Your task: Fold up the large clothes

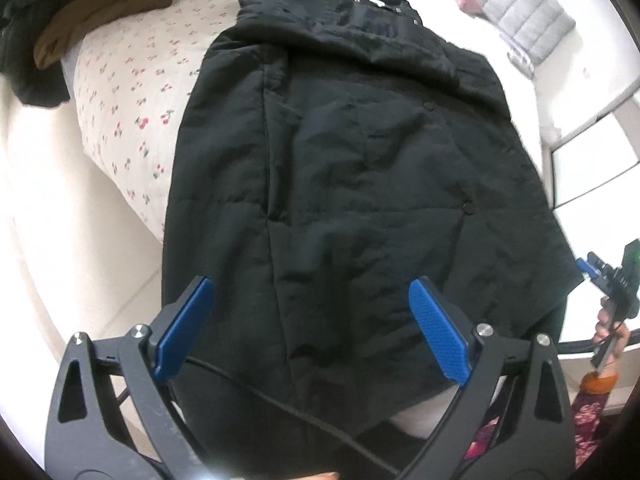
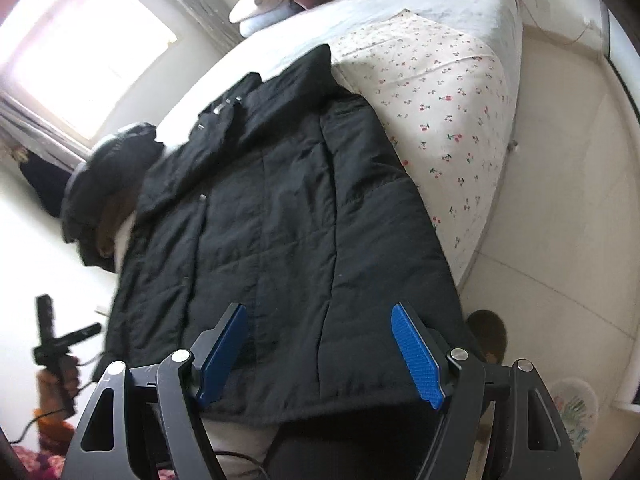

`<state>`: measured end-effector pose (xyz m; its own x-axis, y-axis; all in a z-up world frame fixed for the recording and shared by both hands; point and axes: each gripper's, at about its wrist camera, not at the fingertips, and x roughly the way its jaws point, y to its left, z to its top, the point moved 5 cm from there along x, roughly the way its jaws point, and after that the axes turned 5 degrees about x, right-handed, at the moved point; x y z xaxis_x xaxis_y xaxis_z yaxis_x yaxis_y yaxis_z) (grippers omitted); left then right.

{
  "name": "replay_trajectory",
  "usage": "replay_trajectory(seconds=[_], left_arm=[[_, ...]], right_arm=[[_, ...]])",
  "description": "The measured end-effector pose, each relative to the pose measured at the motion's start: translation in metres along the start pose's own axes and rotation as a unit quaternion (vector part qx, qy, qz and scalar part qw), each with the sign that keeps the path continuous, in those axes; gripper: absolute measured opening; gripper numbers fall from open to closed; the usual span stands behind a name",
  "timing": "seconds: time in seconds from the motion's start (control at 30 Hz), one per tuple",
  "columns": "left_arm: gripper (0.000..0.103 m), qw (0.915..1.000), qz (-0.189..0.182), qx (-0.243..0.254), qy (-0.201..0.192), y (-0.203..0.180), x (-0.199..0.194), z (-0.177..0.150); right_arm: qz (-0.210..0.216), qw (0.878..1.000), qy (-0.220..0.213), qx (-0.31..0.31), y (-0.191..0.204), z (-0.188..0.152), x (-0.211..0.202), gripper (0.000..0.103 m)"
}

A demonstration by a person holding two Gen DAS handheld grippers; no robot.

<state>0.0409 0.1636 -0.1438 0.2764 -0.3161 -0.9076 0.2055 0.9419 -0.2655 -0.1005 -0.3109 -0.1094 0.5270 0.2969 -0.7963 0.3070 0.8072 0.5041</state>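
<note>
One black padded coat [image 1: 344, 168] lies flat on the bed [image 2: 448, 120], stretching away ahead of both my tongs. My left tongs [image 1: 312, 328] and right tongs [image 2: 320, 354] tilt steeply down over its hem, blades apart, gripping nothing. No label is legible. Cherry-print sheet [image 1: 132, 92] beyond; pale floor [image 2: 560, 200].

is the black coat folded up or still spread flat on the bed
Spread out: the black coat lies full length on the bed, collar far, hem near.

Both grippers point steeply downward. The left gripper [image 1: 310, 328] has its 2 blue-padded jaws spread wide, nothing between them. The right gripper [image 2: 320, 354] is likewise agape and empty.
</note>
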Motion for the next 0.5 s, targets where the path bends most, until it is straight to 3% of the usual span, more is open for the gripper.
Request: replay_trajectory(seconds=[0.13, 0.27, 0.5], left_arm=[[0.098, 0.9984, -0.031, -0.044, -0.018, 0.013, -0.013, -0.007], [0.098, 0.9951, -0.047, -0.082, -0.029, 0.024, -0.022, -0.012], [0.098, 0.9940, -0.052, -0.094, -0.015, 0.035, -0.020, -0.026]], right_arm=[[0.026, 0.999, 0.002, 0.026, -0.011, 0.006, -0.012, 0.076], [0.017, 0.999, 0.015, 0.036, -0.021, 0.009, -0.007, 0.076], [0.003, 0.998, 0.008, 0.058, -0.041, 0.021, -0.004, 0.076]])
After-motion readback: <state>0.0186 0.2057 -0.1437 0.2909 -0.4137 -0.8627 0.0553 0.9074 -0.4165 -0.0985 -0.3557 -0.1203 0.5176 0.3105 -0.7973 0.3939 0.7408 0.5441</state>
